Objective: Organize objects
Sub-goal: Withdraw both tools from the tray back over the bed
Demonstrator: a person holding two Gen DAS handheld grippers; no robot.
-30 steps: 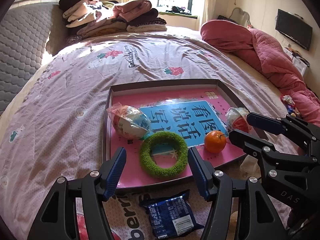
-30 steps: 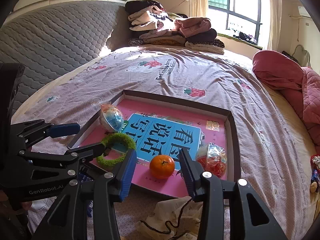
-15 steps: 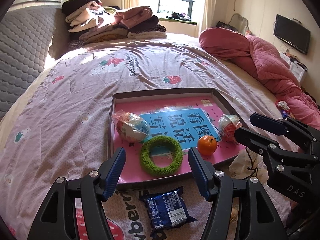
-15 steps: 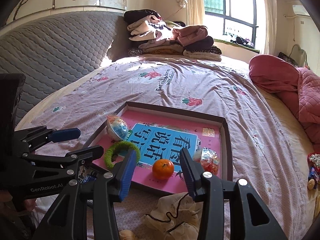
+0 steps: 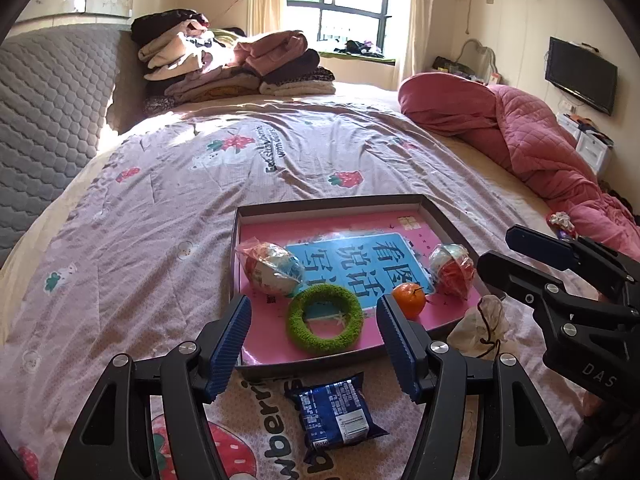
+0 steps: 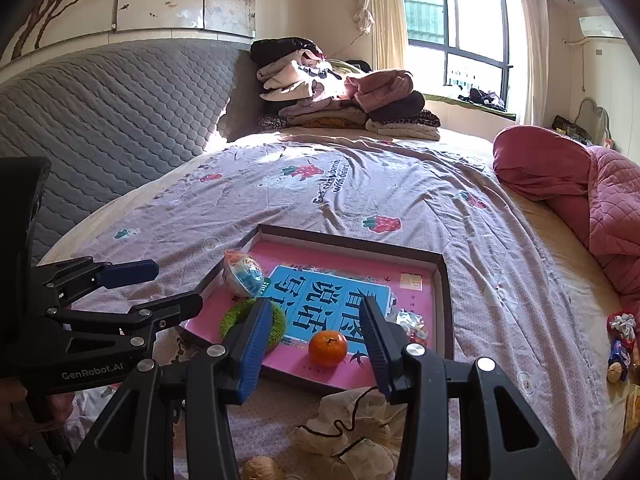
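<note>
Left wrist view: looks forward and down along its own fingers (image 5: pixel 230 344) over the near edge of a bed (image 5: pixel 160 220); faces headboard, window and far wall. Shallow tray (image 5: pixel 328 203) sits just past the fingertips, mid-frame. Right gripper (image 5: pixel 520 248) enters at the right edge.

Right wrist view: set beside the first, to its right, same downward tilt, angled slightly leftward toward the headboard. Tray (image 6: pixel 348 242) again just past its fingers (image 6: pixel 252 340). Left gripper (image 6: pixel 160 284) enters at the left edge.

Shared: tray and contents, strawberry-print cover, folded clothes pile (image 5: pixel 232 64), window, pink quilt (image 6: pixel 568 184)
</note>
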